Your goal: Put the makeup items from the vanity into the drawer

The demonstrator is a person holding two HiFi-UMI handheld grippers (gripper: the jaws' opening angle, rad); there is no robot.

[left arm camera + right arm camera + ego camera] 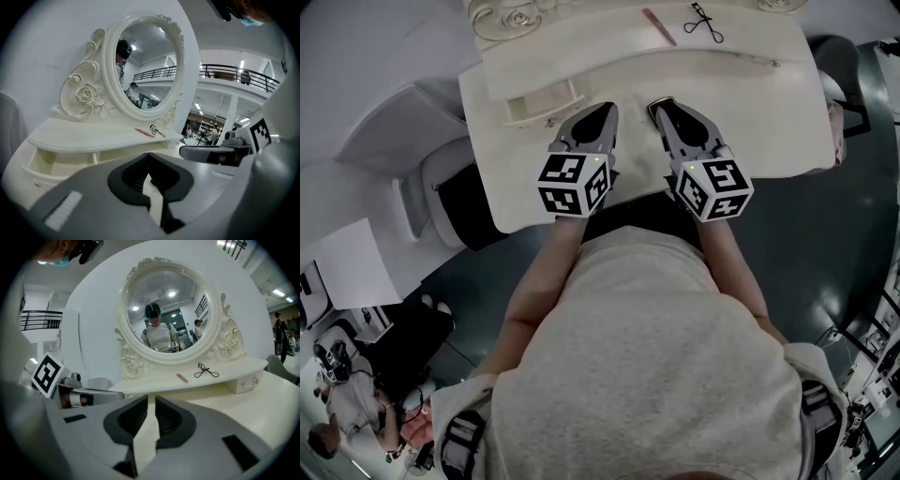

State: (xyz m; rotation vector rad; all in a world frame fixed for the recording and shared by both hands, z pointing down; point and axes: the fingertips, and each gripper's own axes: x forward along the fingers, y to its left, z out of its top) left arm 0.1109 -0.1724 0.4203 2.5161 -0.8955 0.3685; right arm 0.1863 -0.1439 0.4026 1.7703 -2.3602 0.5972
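Vanity [750,103] filled the head view's upper half, its drawer [546,112] open at upper left. You held the left gripper [607,109] and right gripper [658,105] closed and empty at centre; the eyelash curler [703,23] and pink stick [659,26] lay near the top edge.

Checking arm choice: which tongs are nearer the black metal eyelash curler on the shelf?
Right. The right tongs sit short of the black metal eyelash curler, slightly left; left tongs lie farther left.

Bright even light, fisheye-warped edges
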